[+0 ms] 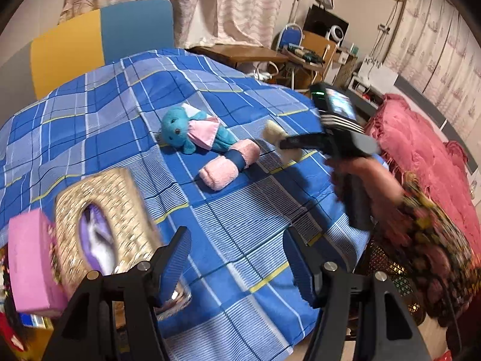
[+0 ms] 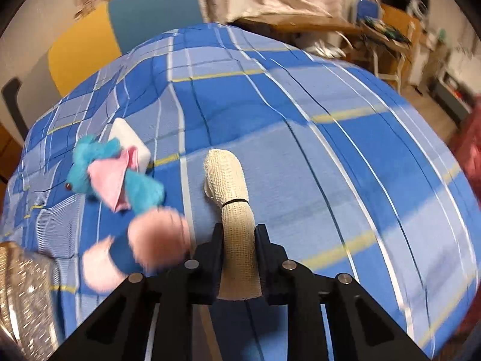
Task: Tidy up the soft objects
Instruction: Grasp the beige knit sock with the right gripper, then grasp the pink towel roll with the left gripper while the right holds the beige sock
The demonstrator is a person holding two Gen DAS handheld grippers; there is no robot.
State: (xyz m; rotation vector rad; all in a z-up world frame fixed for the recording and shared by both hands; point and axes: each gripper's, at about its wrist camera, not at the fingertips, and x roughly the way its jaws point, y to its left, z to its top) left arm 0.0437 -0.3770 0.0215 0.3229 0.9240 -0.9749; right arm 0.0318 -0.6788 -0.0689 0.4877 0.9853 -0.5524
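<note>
A turquoise plush toy (image 1: 192, 131) in a pink cloth lies on the blue checked tablecloth (image 1: 234, 210). A rolled pink towel (image 1: 230, 164) with a dark blue band lies just in front of it. My right gripper (image 2: 239, 234) is shut on a cream knitted cloth roll (image 2: 233, 207) and holds it above the table, right of the toy (image 2: 120, 177) and towel (image 2: 159, 237). In the left wrist view that gripper (image 1: 287, 146) shows holding the roll (image 1: 275, 131). My left gripper (image 1: 237, 240) is open and empty over the table's front part.
A gold tissue box (image 1: 102, 222) and a pink box (image 1: 28, 261) stand at the front left. A white block (image 2: 129, 140) lies behind the toy. A yellow and blue chair (image 1: 99, 39) stands behind the table. A pink bedspread (image 1: 421, 156) is at the right.
</note>
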